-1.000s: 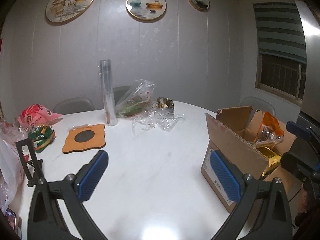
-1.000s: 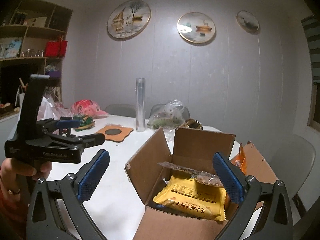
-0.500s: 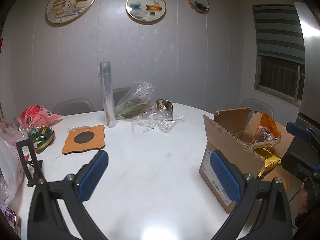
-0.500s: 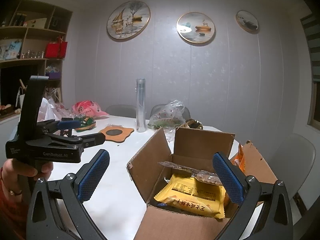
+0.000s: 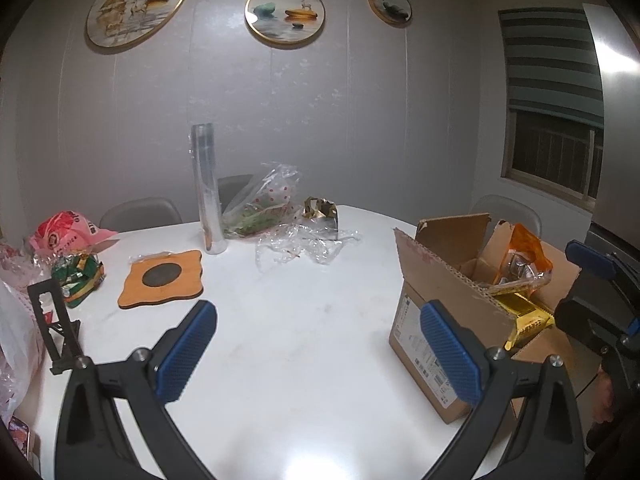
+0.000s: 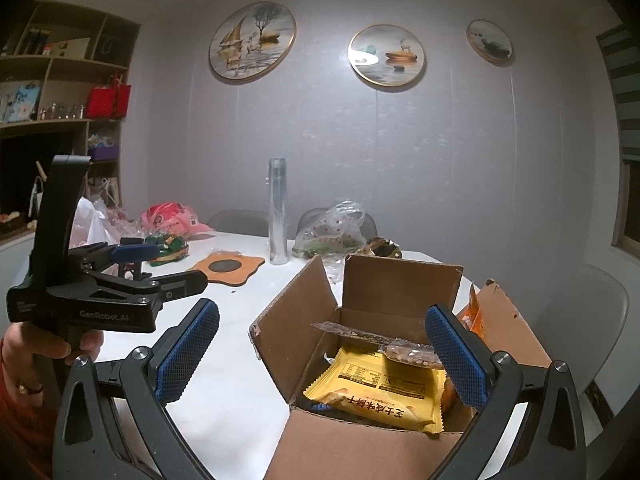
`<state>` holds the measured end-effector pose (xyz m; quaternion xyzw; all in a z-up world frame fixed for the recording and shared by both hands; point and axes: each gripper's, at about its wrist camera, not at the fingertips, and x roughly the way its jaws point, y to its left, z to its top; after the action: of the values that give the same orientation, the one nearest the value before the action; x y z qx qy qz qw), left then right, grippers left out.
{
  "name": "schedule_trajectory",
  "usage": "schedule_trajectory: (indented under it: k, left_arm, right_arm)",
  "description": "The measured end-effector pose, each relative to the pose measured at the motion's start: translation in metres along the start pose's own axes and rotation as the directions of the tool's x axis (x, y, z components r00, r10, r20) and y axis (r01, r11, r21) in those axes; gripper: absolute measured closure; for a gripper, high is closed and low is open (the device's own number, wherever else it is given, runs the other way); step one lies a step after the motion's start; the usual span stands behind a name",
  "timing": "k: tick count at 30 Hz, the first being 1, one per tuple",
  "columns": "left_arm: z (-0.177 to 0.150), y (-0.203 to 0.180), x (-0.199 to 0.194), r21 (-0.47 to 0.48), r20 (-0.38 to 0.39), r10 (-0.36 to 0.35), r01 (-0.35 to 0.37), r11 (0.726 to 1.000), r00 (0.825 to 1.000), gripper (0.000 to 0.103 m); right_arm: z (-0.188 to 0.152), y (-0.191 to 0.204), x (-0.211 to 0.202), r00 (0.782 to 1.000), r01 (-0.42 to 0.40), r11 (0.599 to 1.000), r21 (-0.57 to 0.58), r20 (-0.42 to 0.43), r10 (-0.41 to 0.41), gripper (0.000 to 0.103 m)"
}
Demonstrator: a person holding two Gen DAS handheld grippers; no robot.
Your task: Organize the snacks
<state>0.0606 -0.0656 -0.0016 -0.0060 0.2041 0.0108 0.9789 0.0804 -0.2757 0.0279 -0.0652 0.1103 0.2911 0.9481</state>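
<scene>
Nearby, an open box [image 6: 372, 360] on the white worktop [image 5: 288, 340] holds a yellow packet [image 6: 380, 392], a clear-wrapped bar [image 6: 384, 342] across it, and an orange bag [image 5: 520, 256] at its far side. Both the left gripper [image 5: 318, 350] and right gripper [image 6: 322, 354] have fingers apart, empty. Beyond stand a clear tube [image 5: 206, 188], a mat [image 5: 162, 278], and crumpled bags [image 5: 276, 208]. The box's lower contents are hidden.

Open tabletop lying bare at centre, clutter standing at the edges

The white table [image 5: 304, 320] is lying bare between the wooden coaster [image 5: 162, 279] and the cardboard box [image 5: 444, 320]; upright flaps are walling the box, its top gaping open above the yellow snack packet [image 6: 380, 392].
</scene>
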Motion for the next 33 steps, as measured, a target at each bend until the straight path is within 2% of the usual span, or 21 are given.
schedule_trajectory:
  k: [33]
  left_arm:
    - [-0.001, 0.006, -0.015, -0.011, 0.015, -0.002, 0.002, 1.000, 1.000, 0.002]
  right_arm:
    - [0.005, 0.012, -0.004, 1.000, 0.003, 1.000, 0.010, -0.005, -0.003, 0.000]
